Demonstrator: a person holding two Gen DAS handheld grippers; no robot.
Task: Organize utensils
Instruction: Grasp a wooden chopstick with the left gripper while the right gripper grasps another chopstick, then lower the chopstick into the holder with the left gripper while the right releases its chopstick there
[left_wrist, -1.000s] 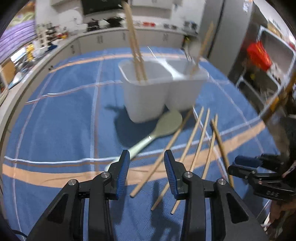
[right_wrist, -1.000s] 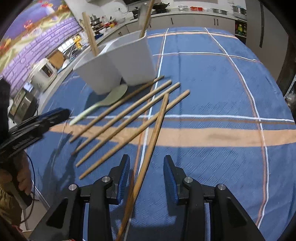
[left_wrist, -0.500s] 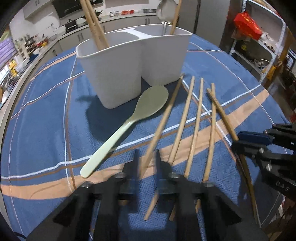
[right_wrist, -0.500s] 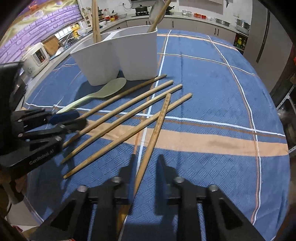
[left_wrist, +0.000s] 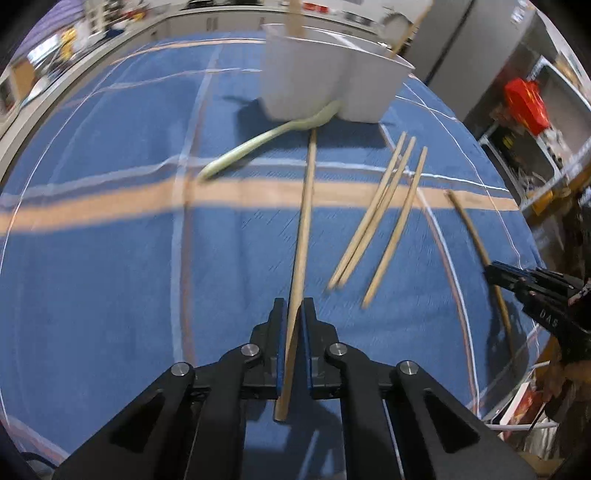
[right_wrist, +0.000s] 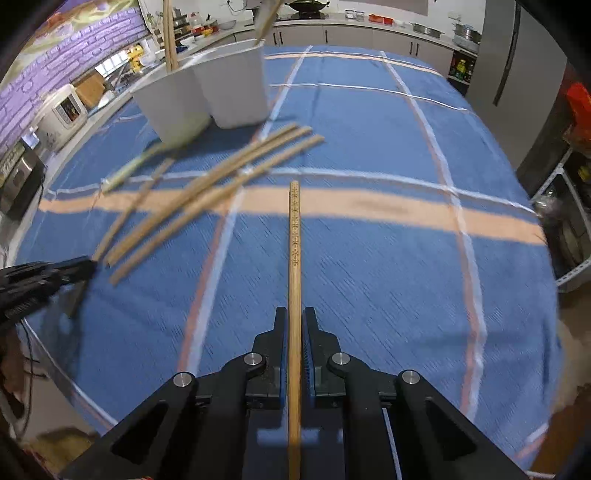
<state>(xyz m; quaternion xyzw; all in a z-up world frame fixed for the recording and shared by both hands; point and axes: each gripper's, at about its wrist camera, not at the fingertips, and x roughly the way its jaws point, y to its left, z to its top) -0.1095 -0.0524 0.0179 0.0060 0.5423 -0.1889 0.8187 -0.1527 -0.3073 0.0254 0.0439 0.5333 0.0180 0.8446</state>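
My left gripper (left_wrist: 294, 306) is closing the last bit on a pale wooden chopstick (left_wrist: 304, 221), pads pressing its near end; the stick points at the white two-compartment holder (left_wrist: 325, 85). My right gripper (right_wrist: 294, 314) is likewise closing on a darker patterned chopstick (right_wrist: 294, 240), clamped between its pads above the cloth. Three loose chopsticks (left_wrist: 373, 218) lie between the grippers, also seen from the right wrist as loose chopsticks (right_wrist: 207, 195). A pale green spoon (left_wrist: 258, 142) lies against the holder (right_wrist: 207, 92), which has upright sticks in it.
A blue checked tablecloth (right_wrist: 388, 266) with an orange band covers the table. Kitchen counters with appliances run behind it, and a fridge and a metal shelf with a red bag (left_wrist: 524, 99) stand to the right. The table's near edge is close below both grippers.
Both grippers went from open to shut, each on a chopstick. The left one has swung its chopstick away from the loose group; the right one's chopstick now points straight ahead.
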